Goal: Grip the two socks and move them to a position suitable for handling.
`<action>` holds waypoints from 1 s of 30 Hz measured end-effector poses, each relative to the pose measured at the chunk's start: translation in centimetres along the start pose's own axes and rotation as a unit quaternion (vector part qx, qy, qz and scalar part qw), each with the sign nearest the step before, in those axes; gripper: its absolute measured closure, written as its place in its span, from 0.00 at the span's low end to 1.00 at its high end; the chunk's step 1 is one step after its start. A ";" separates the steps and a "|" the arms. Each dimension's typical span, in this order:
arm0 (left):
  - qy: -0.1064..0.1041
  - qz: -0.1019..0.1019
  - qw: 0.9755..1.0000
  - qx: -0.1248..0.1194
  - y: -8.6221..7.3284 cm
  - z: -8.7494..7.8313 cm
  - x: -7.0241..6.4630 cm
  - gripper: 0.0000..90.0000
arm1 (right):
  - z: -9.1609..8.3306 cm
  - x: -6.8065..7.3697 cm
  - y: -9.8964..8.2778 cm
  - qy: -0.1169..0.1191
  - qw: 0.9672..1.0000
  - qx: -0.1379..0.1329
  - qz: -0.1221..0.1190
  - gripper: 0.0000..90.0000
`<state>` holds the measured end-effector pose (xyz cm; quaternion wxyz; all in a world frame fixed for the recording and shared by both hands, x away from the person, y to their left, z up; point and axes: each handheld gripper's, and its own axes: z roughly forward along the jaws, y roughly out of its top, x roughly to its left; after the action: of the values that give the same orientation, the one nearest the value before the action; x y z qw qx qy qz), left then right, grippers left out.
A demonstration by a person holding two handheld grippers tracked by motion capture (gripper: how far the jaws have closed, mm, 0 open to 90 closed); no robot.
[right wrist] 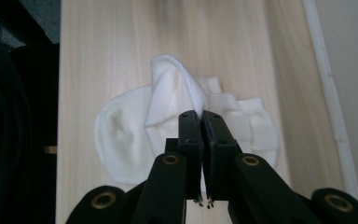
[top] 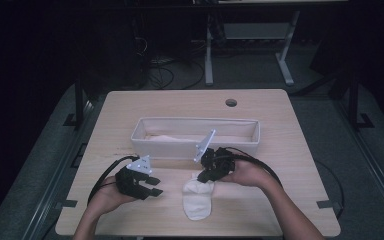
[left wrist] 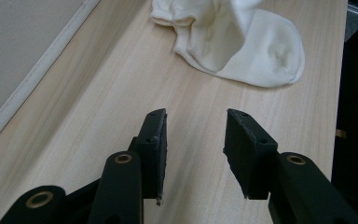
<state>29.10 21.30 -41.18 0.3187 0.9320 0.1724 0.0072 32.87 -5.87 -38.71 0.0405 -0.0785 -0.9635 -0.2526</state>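
A white sock (top: pixel 197 199) lies on the wooden table (top: pixel 280 150) near the front edge. My right gripper (top: pixel 203 177) is shut on the sock's cuff end, and in the right gripper view a fold of the sock (right wrist: pixel 177 88) rises into the closed right gripper (right wrist: pixel 200 115) while the toe stays on the table. My left gripper (top: pixel 152 186) rests to the left of the sock, open with nothing between its fingers. In the left gripper view the sock (left wrist: pixel 256 46) lies ahead of the left gripper (left wrist: pixel 196 116).
A long white fabric bin (top: pixel 250 131) stands across the middle of the table behind both grippers, with pale cloth inside. A cable hole (top: pixel 231 102) sits near the table's far edge. Dark floor and desk legs lie beyond.
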 end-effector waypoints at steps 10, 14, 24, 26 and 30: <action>-0.002 0.001 1.000 0.005 0.1 0.2 0.0 0.65 | 1.0 3.1 -1.5 0.025 0.999 -0.002 -0.022 0.96; -0.001 0.001 1.000 0.002 0.1 0.2 -0.1 0.65 | 1.7 4.1 -2.0 0.036 0.999 0.002 -0.027 0.94; -0.004 0.003 1.000 0.005 0.2 0.3 -0.2 0.65 | 1.0 5.1 -2.1 0.061 0.997 -0.020 -0.038 0.85; -0.004 0.003 1.000 0.005 0.2 0.4 -0.2 0.65 | 1.0 4.5 -2.0 0.042 0.998 -0.019 -0.031 0.84; -0.007 0.007 1.000 0.007 0.4 0.5 -0.4 0.65 | 1.3 2.9 -2.0 0.008 1.000 -0.006 -0.006 0.81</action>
<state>28.87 20.58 -41.31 0.3132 0.9355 0.1635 0.0022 29.61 -6.61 -40.47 0.0463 -0.0705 -0.9621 -0.2593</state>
